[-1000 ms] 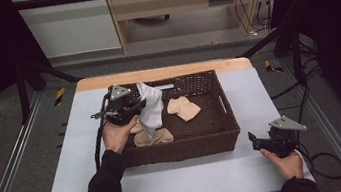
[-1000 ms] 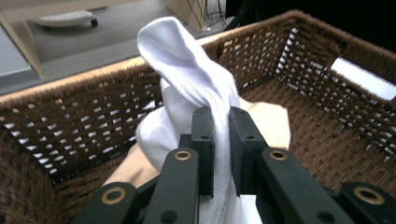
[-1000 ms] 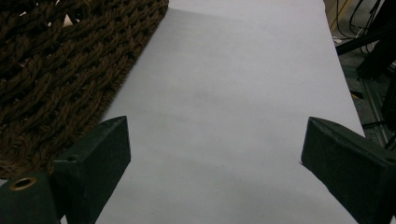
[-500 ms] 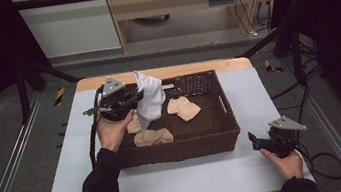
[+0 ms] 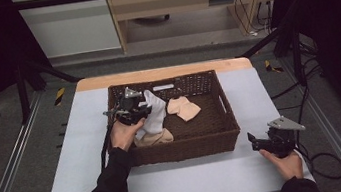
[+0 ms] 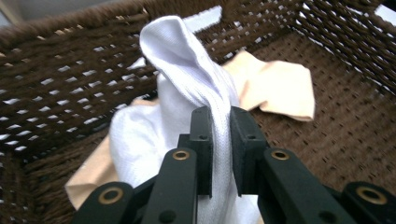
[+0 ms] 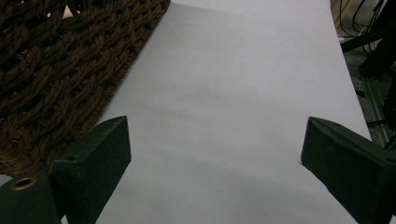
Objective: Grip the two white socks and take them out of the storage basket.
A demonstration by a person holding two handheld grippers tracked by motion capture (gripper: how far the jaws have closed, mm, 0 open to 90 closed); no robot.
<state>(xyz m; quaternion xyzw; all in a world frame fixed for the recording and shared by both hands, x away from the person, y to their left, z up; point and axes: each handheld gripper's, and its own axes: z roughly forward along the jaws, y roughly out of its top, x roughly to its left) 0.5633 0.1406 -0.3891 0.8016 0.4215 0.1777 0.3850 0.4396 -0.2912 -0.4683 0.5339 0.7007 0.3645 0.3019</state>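
Note:
A white sock [image 5: 156, 115] hangs over the left part of a dark wicker basket [image 5: 186, 147]. My left gripper [image 5: 146, 110] is shut on it. In the left gripper view the black jaws [image 6: 219, 116] pinch a fold of the white sock [image 6: 187, 70]; they have just eased open a little, with the cloth still pressed between them. Two beige socks lie in the basket, one [image 5: 184, 108] mid-floor and one [image 5: 153, 139] under the white sock. My right gripper [image 5: 253, 141] rests open on the table right of the basket, nothing between its jaws [image 7: 215, 140].
The basket stands mid-table on a pale grey tabletop [image 5: 195, 178]. Its woven corner [image 7: 56, 70] shows at the left of the right gripper view. Black frame posts and cables stand beyond the table's edges.
My left gripper has come down and a little to the right with the white sock, which now hangs lower into the basket. The right hand has stayed put.

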